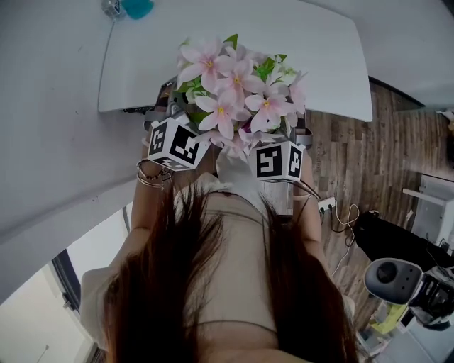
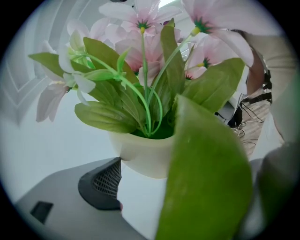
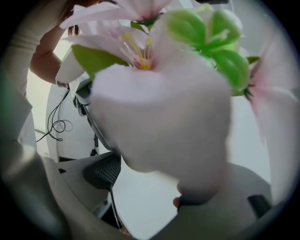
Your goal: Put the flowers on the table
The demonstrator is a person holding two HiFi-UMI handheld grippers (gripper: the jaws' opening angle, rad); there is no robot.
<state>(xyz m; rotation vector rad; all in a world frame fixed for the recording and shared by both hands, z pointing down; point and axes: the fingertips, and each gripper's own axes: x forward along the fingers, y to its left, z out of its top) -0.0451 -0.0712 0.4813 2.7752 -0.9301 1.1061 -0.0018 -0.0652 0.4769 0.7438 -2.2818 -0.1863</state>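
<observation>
Left claw (image 2: 178,183) pinches the cream flower pot (image 2: 143,157), left pad on its wall. A big leaf (image 2: 206,187) at 4 o'clock hides my other jaw. Right claw (image 3: 154,187): jaws spread, blurred petal (image 3: 164,112) covers the tips, can't tell if they touch the pot. Head view: pink flowers (image 1: 237,88) at 12 o'clock, over the white table (image 1: 142,64) near edge. Teal object (image 1: 136,7) at 11, far edge.
</observation>
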